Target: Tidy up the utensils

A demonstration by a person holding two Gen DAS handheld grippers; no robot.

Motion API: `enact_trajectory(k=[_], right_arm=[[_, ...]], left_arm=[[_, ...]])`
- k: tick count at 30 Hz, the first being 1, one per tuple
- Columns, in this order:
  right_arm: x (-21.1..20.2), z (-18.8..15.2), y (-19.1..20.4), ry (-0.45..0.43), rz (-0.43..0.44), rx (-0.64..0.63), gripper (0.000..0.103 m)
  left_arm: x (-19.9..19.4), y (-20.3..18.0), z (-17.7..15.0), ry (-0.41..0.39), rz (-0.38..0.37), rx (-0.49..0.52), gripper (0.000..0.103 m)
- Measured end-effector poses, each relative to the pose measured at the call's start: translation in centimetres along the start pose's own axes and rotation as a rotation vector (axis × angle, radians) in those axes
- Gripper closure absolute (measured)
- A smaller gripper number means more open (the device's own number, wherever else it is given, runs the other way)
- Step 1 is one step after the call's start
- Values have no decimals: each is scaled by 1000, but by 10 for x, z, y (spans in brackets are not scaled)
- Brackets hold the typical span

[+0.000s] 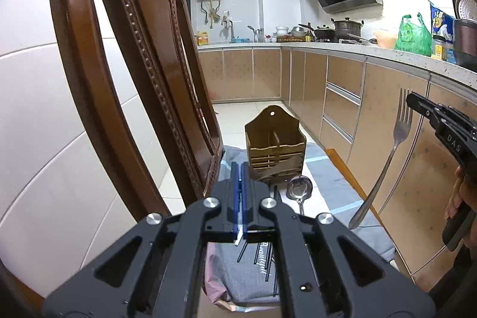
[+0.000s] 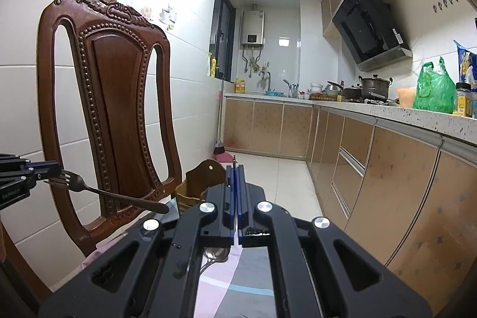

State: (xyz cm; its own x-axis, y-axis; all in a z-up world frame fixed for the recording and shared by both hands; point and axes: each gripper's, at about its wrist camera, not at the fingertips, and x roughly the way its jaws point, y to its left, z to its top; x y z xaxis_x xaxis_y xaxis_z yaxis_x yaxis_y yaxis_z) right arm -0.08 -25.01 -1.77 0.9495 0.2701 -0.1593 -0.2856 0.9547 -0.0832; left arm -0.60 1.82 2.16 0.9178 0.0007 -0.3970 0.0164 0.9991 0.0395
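Two forks in the air right now. In the left wrist view the right claw [image 1: 413, 102] sits at the right edge of the frame, clamped on the tines of the right fork [image 1: 387, 160], whose handle hangs down and toward frame centre. In the right wrist view, the left claw [image 2: 57, 169] at the left edge is pinched shut on the tines of the left fork [image 2: 119, 197], whose handle juts out to the right in front of the chair [image 2: 116, 97]. From their own cameras both claws show their blue pads nearly touching, with only a sliver between them.

The brown utensil holder [image 1: 274, 145] stands upright at frame centre on the cloth-covered desk [image 1: 334, 187], beyond the left claw's tips. A steel spoon [image 1: 299, 188] lies just in front of it and black chopsticks [image 1: 257, 251] lie lower down.

These forks look like polished steel — stiff, light, not fragile, but slick. I reckon a tine grip lets the long handle swing or pivot, so I'd move gently and lower each one handle-first into a slot. For the spoon I'd take the neck, not the rounded bowl — pads would likely skate off that curve.
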Motion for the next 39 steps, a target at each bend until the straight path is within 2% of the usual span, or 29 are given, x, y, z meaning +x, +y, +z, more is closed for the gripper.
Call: enact_trajectory(k=[18,24,31,35,39], right_arm=[[18,-3,3,47,25,20,101],[27,-4,-6,52,16,48,101],[41,-6,-17,60,8,82,101],[49,-8,-21,63,-1,85,101],[57,-13,-26,78,-7,97,101]], left_arm=[[31,-3,-2,50,-3,6,102],[51,-16,37,15,14,46,102],[103,-23,119,-57,63,72,102],[148,-21,151,-51,98,71,102],[200,-19,159,2,111,70,102]])
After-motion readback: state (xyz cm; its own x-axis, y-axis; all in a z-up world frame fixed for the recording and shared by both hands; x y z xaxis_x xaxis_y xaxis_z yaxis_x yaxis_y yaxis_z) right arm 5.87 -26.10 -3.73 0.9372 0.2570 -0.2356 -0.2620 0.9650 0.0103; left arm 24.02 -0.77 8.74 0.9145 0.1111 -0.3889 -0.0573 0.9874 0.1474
